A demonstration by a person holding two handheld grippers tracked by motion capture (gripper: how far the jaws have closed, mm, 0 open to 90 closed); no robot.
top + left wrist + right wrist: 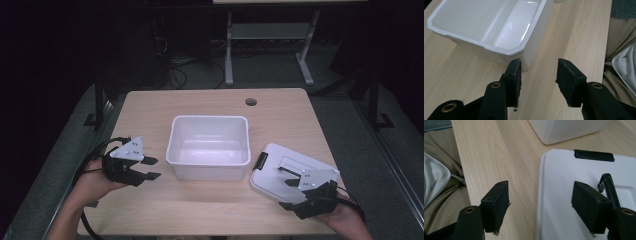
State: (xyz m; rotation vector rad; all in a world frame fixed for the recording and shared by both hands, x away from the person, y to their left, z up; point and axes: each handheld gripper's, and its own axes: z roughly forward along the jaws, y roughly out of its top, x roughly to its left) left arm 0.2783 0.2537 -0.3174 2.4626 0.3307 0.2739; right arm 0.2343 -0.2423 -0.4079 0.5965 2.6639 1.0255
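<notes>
Right tool (540,202), wide, straddles the lid (564,195) edge, seemingly untouching; left tool (538,77) gapes empty.

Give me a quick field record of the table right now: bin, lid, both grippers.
bin: white plastic bin, open, nothing inside, mid-table
lid: white lid with black latch, flat on the table beside the bin, off it
left gripper: left gripper open, holds nothing, aimed at the bin's near corner
right gripper: right gripper open, jaws astride the lid's edge, not gripping
table: light wood table
</notes>
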